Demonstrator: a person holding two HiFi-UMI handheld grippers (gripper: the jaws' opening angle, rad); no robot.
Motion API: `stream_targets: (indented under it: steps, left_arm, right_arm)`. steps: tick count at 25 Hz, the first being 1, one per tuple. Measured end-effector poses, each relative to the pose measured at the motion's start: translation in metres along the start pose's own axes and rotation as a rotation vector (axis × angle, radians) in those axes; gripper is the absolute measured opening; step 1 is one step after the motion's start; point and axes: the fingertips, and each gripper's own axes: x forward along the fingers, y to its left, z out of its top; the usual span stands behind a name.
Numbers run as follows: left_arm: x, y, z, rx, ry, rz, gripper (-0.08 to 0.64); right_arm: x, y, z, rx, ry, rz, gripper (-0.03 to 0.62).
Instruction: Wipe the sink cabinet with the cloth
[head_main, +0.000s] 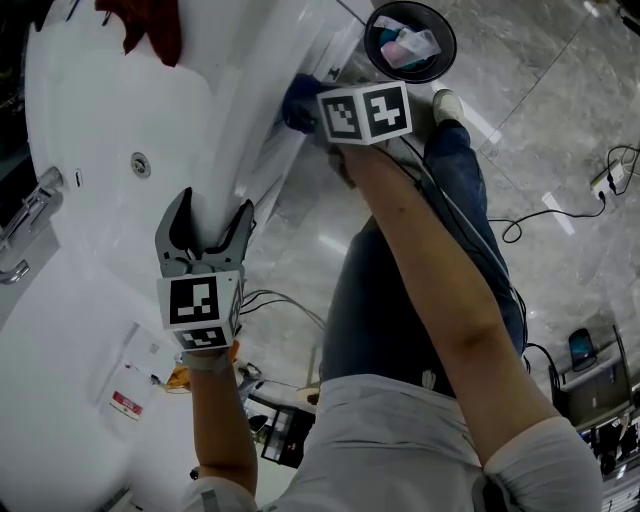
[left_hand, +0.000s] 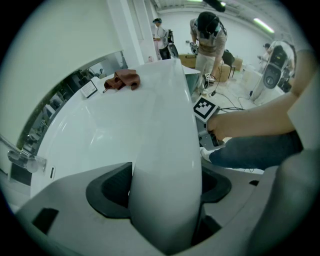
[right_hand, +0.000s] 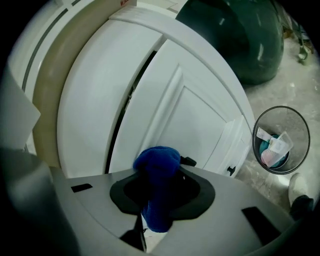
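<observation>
- Down at the front of the sink cabinet (right_hand: 200, 120), my right gripper (right_hand: 161, 200) has its jaws clamped on the blue cloth (right_hand: 157, 165). It sticks up out of the gap in a bunched wad.
- From the head view, the cloth is pressed against the white cabinet face just under the sink's edge. My right arm reaches forward over my jeans to get there.
- In the right gripper view the cloth sits over a panelled door. A dark gap runs between that door and the next, and a small dark knob (right_hand: 230, 170) shows off to the right.
- My left gripper (head_main: 212, 205) is up top, with its jaws straddling the sink rim (left_hand: 167, 150). The rim fills the whole gap and looks to be touching both pads, so I'd call that clamped on the rim.
- Inside the sink (head_main: 100, 120) you can see the drain (head_main: 140, 165), with the tap (head_main: 30, 215) at the left edge.
- A reddish-brown rag (left_hand: 122, 80) lies crumpled on the far end of the bench, well apart from both grippers.
- A round black bin (head_main: 372, 55) with some rubbish in it stands on the marble floor just beside the cabinet, near my shoe (head_main: 447, 103).
- Cables trail over the floor to my right.
</observation>
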Motion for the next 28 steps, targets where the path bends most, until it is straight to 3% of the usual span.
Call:
stream_targets:
  steps: [13,20,25,28]
  left_arm:
    - [0.001,0.002,-0.002,0.01,0.017,0.02,0.335]
    - [0.001,0.0,0.001,0.006,0.016,0.016,0.335]
    - [0.001,0.001,-0.001,0.005,0.021,0.018,0.336]
    - [0.0,0.0,-0.002,0.002,0.023,0.013,0.336]
  right_arm:
    - [-0.014,-0.021,0.038,0.183,-0.087,0.033,0.1]
    - [-0.035,-0.045,0.093,0.117,-0.202,0.021,0.1]
    - [-0.029,-0.057,0.093,0.05,-0.177,-0.025,0.1]
    - [-0.021,-0.072,0.085,0.084,-0.182,-0.054,0.101]
